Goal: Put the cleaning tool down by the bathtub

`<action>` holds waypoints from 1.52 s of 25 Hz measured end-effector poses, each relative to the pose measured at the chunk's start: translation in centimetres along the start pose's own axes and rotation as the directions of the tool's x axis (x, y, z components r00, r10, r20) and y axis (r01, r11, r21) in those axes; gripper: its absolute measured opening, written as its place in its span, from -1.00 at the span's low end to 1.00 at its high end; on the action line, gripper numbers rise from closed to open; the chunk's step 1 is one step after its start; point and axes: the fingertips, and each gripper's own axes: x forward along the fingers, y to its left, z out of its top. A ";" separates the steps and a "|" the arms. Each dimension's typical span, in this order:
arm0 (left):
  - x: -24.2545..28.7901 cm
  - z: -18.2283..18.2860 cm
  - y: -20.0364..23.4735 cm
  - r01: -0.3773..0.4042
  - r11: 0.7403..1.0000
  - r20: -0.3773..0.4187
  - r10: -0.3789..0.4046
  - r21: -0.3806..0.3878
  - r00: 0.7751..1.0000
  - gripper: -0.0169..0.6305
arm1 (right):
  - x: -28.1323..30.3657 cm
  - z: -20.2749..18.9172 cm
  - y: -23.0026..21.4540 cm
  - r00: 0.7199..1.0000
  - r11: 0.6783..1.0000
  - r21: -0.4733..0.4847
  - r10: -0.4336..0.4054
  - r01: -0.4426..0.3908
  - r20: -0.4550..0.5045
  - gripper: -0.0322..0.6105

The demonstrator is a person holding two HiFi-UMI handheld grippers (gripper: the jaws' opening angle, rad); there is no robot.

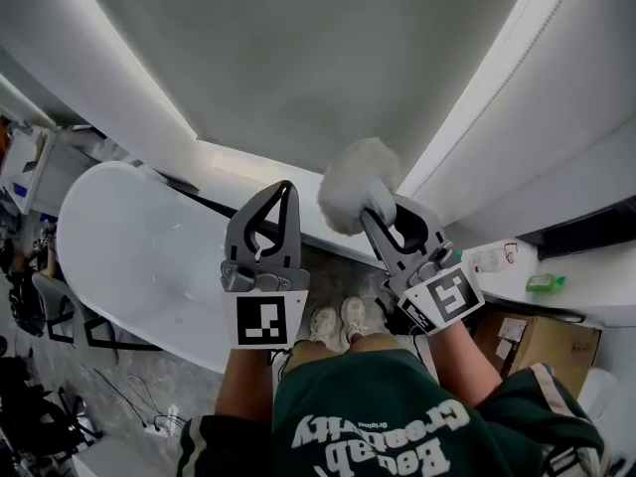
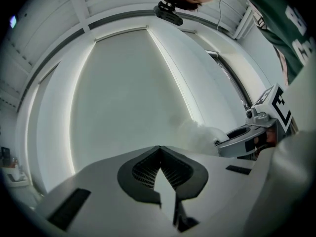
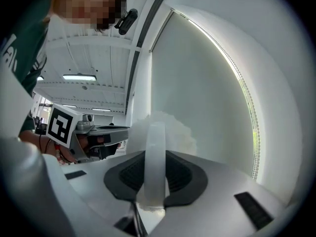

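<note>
The cleaning tool has a fluffy white head [image 1: 356, 182] on a flat white handle [image 3: 155, 162]. My right gripper [image 1: 383, 217] is shut on that handle, and the head sticks out past the jaw tips [image 3: 168, 130]. My left gripper [image 1: 286, 189] is held beside it on the left, shut with nothing between its jaws [image 2: 159, 149]. The fluffy head [image 2: 197, 135] also shows in the left gripper view, next to the right gripper [image 2: 256, 132]. The white oval bathtub [image 1: 129, 256] lies lower left of both grippers. Both are raised in front of the person, above the tub's rim.
A white ledge [image 1: 596, 286] at the right carries a green bottle [image 1: 545, 283], and a cardboard box [image 1: 542, 341] stands under it. The person's shoes [image 1: 338, 321] stand on grey floor beside the tub. Cables [image 1: 149, 420] lie at lower left.
</note>
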 end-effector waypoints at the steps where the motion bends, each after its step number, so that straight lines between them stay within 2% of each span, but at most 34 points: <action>1: 0.0 -0.3 0.1 -0.013 1.000 -0.009 0.013 0.000 1.000 -0.93 | 0.3 -0.3 0.0 1.000 1.000 0.005 0.014 -0.014 -0.002 -0.61; 6: -0.5 -2.0 -0.6 -0.047 0.996 -0.066 0.052 0.069 0.996 -0.93 | 0.4 -2.7 -0.4 0.997 0.996 0.025 0.083 -0.082 -0.010 -0.61; 9: -1.0 -3.2 -0.8 -0.100 0.994 -0.090 0.104 0.053 0.990 -0.92 | 0.5 -3.9 -0.6 0.993 0.992 0.045 0.118 -0.117 -0.003 -0.61; 12: -0.8 -4.8 2.5 -0.127 0.991 -0.108 0.131 0.044 0.986 -0.92 | 3.9 -4.5 0.3 0.989 0.988 0.060 0.144 -0.143 -0.019 -0.61; 15: -0.5 -6.7 5.7 -0.134 0.990 -0.110 0.137 0.030 0.985 -0.92 | 7.5 -5.9 1.4 0.985 0.986 0.053 0.159 -0.156 -0.062 -0.61; 22: -0.1 -10.1 8.2 -0.134 0.991 -0.091 0.134 0.010 0.987 -0.93 | 10.7 -10.4 2.3 0.967 0.981 0.033 0.192 -0.189 -0.166 -0.61; 29: -1.2 -16.2 11.0 -0.172 0.983 -0.114 0.165 -0.058 0.980 -0.93 | 14.2 -16.1 4.1 0.937 0.977 -0.004 0.204 -0.213 -0.283 -0.61; 38: -1.8 -18.9 13.8 -0.155 0.986 -0.063 0.151 -0.066 0.987 -0.93 | 17.8 -20.1 6.5 0.915 0.973 -0.057 0.189 -0.223 -0.356 -0.61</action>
